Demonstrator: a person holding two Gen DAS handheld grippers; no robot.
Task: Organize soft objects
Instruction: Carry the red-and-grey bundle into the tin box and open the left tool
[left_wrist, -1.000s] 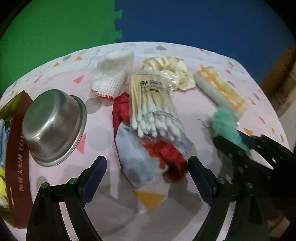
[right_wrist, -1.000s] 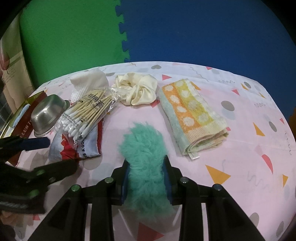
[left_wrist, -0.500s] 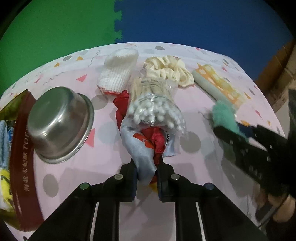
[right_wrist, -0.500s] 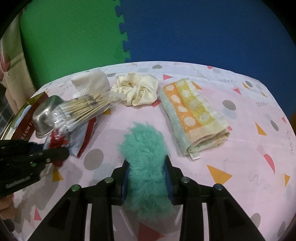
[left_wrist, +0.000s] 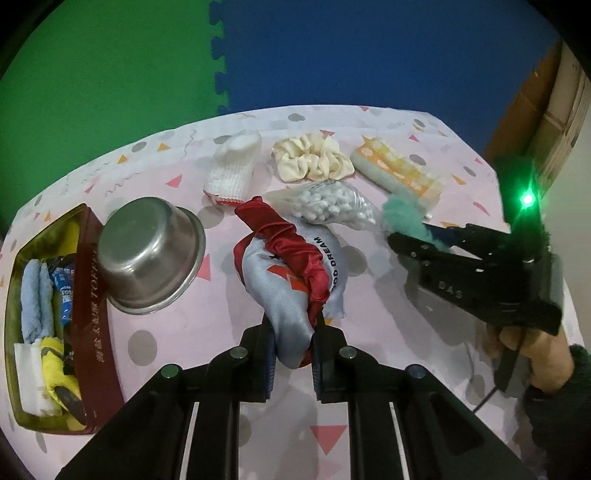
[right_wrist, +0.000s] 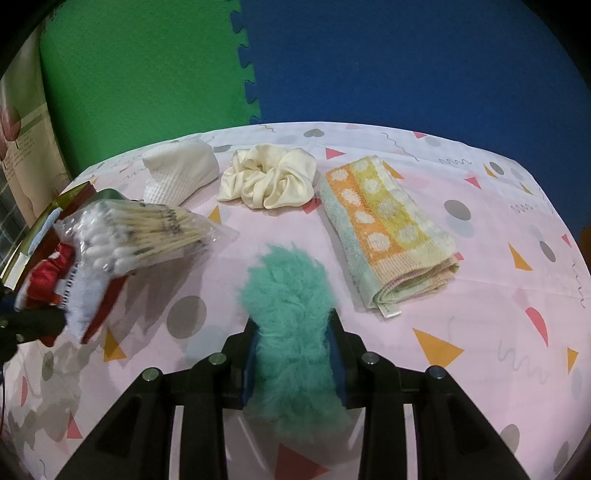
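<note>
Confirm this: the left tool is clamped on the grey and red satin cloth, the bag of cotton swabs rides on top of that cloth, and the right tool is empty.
Not quite. The right tool is not empty: it is clamped on the green fluffy piece, as the right wrist view shows. The left tool is clamped on the satin cloth, with the bag of cotton swabs on it.

The pouch (left_wrist: 291, 280) was glossy satin cloth, grey with a shiny red band. The bowl (left_wrist: 147, 258) was brushed metal with a dull sheen. The cotton swabs (right_wrist: 147, 229) had pale wooden sticks and fluffy white tips, inside a clear, crinkled plastic bag. The scrunchie (right_wrist: 267, 181) was smooth, glossy cream fabric. The towel (right_wrist: 388, 232) was rough, matt terry cloth. The glove (left_wrist: 234, 171) was coarse white knit. The teal puff (right_wrist: 291, 325) was long, shaggy fur. The worktop (right_wrist: 480, 295) wore a smooth, matt printed cloth. Each claw was matt black plastic.
</note>
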